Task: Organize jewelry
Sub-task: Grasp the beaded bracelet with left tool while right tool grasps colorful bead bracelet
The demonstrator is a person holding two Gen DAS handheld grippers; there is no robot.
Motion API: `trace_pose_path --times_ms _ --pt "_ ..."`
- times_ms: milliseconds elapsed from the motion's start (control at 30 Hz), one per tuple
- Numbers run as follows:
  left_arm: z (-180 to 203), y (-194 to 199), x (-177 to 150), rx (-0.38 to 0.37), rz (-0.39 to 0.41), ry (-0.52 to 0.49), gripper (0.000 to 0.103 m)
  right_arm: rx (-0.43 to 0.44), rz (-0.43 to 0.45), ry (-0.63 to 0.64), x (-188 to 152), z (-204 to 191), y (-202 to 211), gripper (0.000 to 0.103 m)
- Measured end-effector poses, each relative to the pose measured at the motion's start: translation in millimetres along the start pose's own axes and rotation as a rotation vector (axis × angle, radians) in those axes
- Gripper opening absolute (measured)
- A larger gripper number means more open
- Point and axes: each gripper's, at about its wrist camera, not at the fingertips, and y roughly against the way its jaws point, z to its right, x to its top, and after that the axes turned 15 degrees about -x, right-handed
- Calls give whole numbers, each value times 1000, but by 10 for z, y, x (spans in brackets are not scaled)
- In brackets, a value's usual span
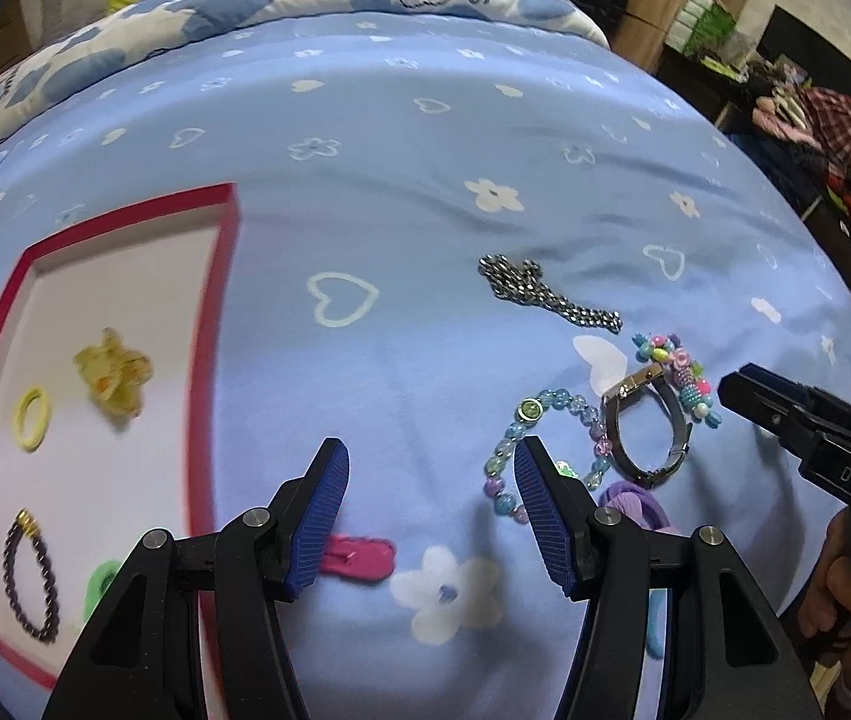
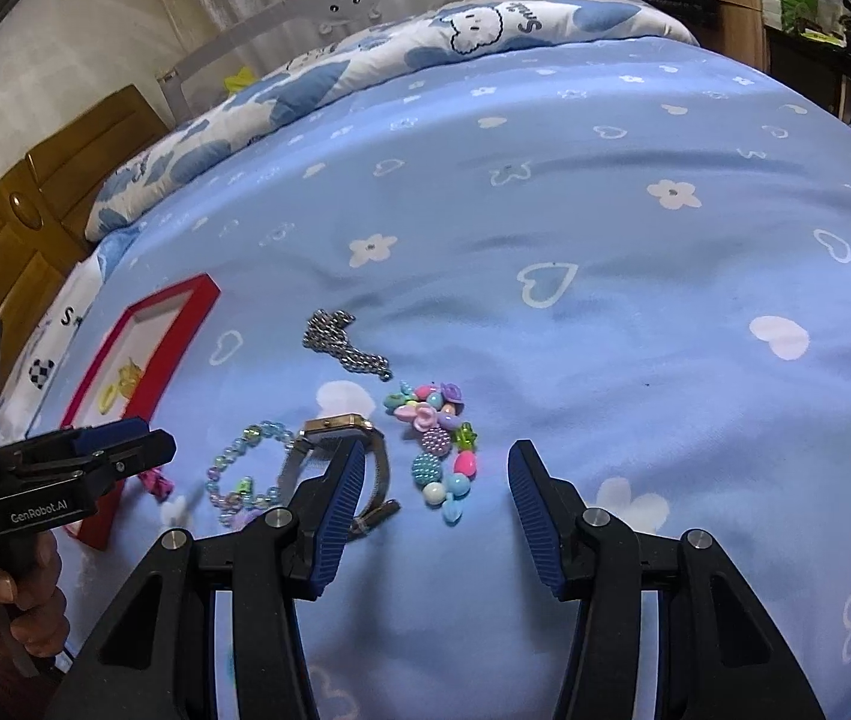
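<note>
Both our grippers gape empty, and our right gripper [image 2: 431, 516] hangs nearest the chunky pastel bead bracelet [image 2: 440, 444], dead ahead between its fingers, while our left gripper [image 1: 431, 510] faces the pale-blue bedsheet [image 1: 425, 180].

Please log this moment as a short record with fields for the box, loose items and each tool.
box: red-rimmed tray holding a yellow clip, yellow ring, dark bracelet
loose on bedsheet: silver chain, watch, clear bead bracelet, colourful bead bracelet, pink clip
left tool: open, empty
right tool: open, empty
</note>
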Motion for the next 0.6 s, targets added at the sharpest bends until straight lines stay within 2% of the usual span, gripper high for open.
trace_pose_path --times_ms 267,333,367,433,467,500,600 --pt "106 -416 87 4 -75 -62 54 -12 -30 38 34 -37 -219 50" --pt "155 -496 88 19 -87 -96 49 -14 -35 46 26 -53 -254 47" --pt "170 -521 85 22 -90 -107 42 -18 -35 54 23 -69 -270 47" --pt "215 -572 83 21 -93 -136 28 -28 -33 71 19 -98 -302 43" --pt "229 -586 83 15 -94 -144 15 -36 -33 81 7 -121 -323 42" --pt "242 -598 78 10 -96 -149 7 -44 -30 89 3 -139 -340 37" --pt "271 -597 78 7 -88 -162 7 -65 -25 98 9 -150 -359 18"
